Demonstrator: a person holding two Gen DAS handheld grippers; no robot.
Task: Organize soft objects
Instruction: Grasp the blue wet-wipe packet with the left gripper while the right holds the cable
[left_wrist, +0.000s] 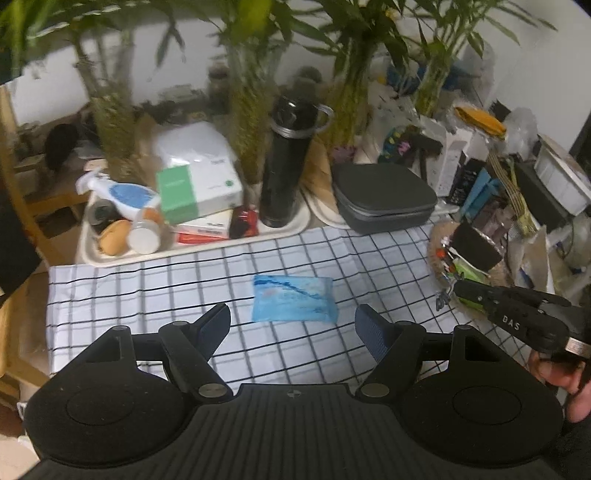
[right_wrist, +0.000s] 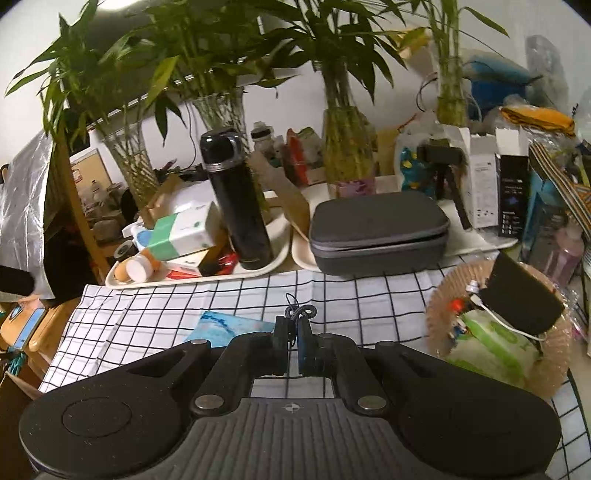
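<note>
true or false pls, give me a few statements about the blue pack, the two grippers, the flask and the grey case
1. The blue tissue pack lies flat on the checked cloth. True.
2. The left gripper is shut on the pack. False: its jaws stand wide open, short of the pack, holding nothing.
3. The right gripper is shut on a small dark cord. True.
4. The black flask lies on its side on the cloth. False: it stands upright in a cream tray.
5. The grey zip case is closed. True.
</note>
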